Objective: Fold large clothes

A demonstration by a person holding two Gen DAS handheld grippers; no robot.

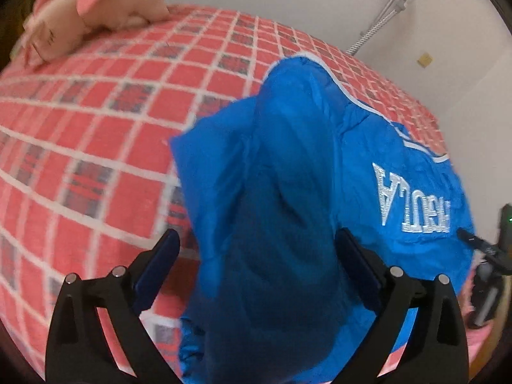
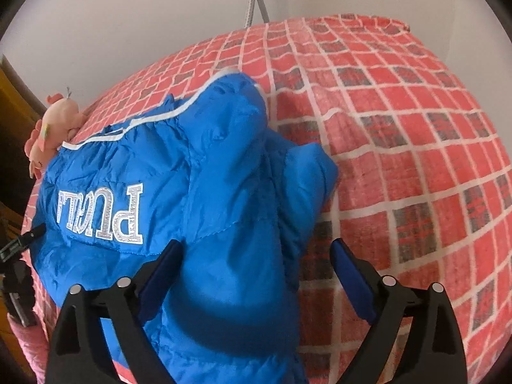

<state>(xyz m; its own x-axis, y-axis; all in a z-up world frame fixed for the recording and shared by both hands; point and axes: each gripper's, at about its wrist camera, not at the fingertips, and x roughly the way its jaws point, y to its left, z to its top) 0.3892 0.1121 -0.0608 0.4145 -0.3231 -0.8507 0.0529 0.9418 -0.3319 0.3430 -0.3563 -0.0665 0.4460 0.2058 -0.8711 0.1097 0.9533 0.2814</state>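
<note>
Nearest the left wrist camera, the left gripper (image 1: 256, 256) is standing with its jaws spread wide; a sleeve or side panel of the blue jacket (image 1: 288, 192) is lying loosely between the pads, and the pads are not pressing on it. Nearest the right wrist camera, the right gripper (image 2: 256, 262) is likewise standing wide, with a padded fold of the jacket passing between its fingers and resting against the left pad only. Neither claw is gripping fabric at this moment.

Beyond the grippers, the jacket is lying on the red checked bedspread (image 1: 96, 128), with both side portions drawn in over the body and the silver lettering (image 2: 102, 214) facing up. Judged from this lay, the inward side folds are appearing complete or nearly so. The bundle is looking puffy and uneven, so flattening and a final lengthwise fold are probably remaining.

Farther back, a pink plush toy (image 1: 96, 9) is resting at the bed's far edge, well apart from the jacket in the left view.
</note>
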